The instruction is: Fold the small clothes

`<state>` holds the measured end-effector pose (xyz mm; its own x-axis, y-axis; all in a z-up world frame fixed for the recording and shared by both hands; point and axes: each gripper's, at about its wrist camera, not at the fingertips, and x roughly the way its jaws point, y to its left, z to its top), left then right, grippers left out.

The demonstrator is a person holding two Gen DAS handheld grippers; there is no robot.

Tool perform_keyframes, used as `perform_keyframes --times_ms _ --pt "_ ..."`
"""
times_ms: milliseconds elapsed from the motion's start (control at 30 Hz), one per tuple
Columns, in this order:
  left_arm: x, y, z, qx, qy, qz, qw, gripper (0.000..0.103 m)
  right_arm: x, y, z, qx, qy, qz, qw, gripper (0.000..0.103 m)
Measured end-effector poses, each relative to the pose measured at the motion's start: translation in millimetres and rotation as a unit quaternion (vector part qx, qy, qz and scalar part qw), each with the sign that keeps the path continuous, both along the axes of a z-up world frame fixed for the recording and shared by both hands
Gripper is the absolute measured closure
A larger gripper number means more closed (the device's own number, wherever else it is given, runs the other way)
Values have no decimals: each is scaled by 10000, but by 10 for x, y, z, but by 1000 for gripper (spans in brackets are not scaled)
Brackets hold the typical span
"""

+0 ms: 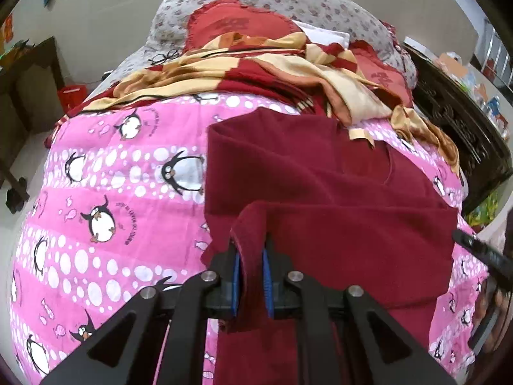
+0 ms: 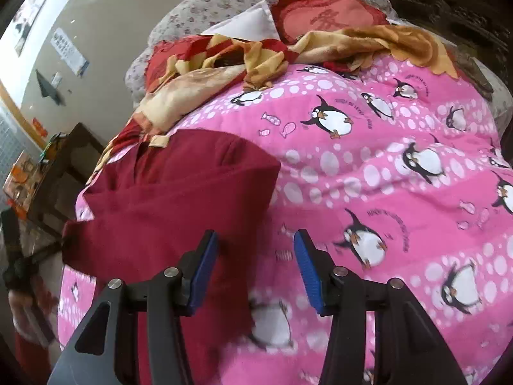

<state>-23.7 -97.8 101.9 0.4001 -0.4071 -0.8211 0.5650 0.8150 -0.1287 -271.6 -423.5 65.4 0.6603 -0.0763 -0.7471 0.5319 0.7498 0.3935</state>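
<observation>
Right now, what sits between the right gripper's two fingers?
In the right wrist view, nothing is gripped: behind the open right gripper shows only the pink penguin quilt, with the maroon garment edge beside its left finger.

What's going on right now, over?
Left tool clamped on a fold of the dark red garment. Right tool open, empty, at the garment's edge. Garment partly folded on the pink penguin quilt. Nothing in the way.

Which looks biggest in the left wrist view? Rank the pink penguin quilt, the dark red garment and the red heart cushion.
1. pink penguin quilt
2. dark red garment, though it lies nearer the camera
3. red heart cushion, far back, so its true size is unsure
</observation>
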Motion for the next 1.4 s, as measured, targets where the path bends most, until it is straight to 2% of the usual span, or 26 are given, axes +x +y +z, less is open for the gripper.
perform_keyframes --times_ms 33,100,133,167,200,300,400,467,533,600,633,667,733,833,867,933,967,1033,1067,1133,1200,1300,1333,1367,1400 --pt "-2 -19 -3 -22 -3 -21 10000 90 69 -41 -31 62 -37 -21 10000 37" --pt "12 -40 -4 -71 9 -32 10000 91 158 -88 -91 201 -3 -31 9998 35" --pt "28 -60 -12 -83 23 -25 10000 91 217 -107 -130 334 3 40 9994 42" --pt "43 -71 -21 -95 38 -17 9999 91 264 -115 -144 413 -38 137 9990 67" --pt "46 -84 -23 -116 49 -16 9999 91 287 -112 -120 383 -113 196 9990 69" --pt "102 -101 -101 -163 77 19 9998 88 255 -77 52 -143 -245 125 9995 76" --pt "228 -144 -370 85 321 185 9993 79 298 -188 -114 -152 85 -146 9997 77" --pt "265 -148 -495 249 412 262 9985 76 274 -268 -218 176 18 -254 9995 70" --pt "266 -103 -519 158 406 244 9988 75 153 -305 -159 379 -137 -372 9985 62" --pt "263 -64 -506 152 367 253 9989 66 17 -287 -77 399 -198 -416 9981 59" --pt "266 -45 -500 200 315 316 9988 55 -81 -224 -38 456 -250 -312 9982 55" --pt "271 -19 -496 188 277 367 9988 50 -132 -171 -29 521 -281 -202 9980 48" --pt "292 0 -517 130 343 407 9985 50 -221 28 -73 709 -206 154 9972 41" --pt "292 5 -571 88 457 465 9978 50 -217 277 -241 810 -16 416 9958 40" --pt "264 -1 -563 106 424 481 9979 50 -191 320 -297 823 33 493 9954 52" --pt "229 15 -539 131 405 462 9980 50 -194 417 -310 515 150 513 9972 75" --pt "209 35 -527 114 403 435 9982 50 -254 437 -252 354 36 489 9982 79" --pt "185 81 -521 108 372 397 9985 48 -384 390 -186 431 -161 381 9982 80" --pt "168 106 -538 136 366 381 9985 44 -411 370 -190 374 -102 299 9988 80" --pt "140 147 -568 150 413 386 9983 43 -397 339 -343 364 251 255 9987 81" --pt "91 214 -560 99 474 413 9980 43 -401 333 -409 532 229 221 9981 79" --pt "-31 371 -483 32 425 395 9983 40 -515 326 -266 679 -85 88 9976 64" --pt "-68 411 -467 64 385 388 9985 36 -569 337 -215 798 -207 143 9965 54" --pt "-117 463 -459 118 328 384 9987 33 -587 359 -185 868 -251 231 9956 48" --pt "-167 520 -461 173 287 378 9987 32 -605 406 -170 923 -266 362 9947 47"
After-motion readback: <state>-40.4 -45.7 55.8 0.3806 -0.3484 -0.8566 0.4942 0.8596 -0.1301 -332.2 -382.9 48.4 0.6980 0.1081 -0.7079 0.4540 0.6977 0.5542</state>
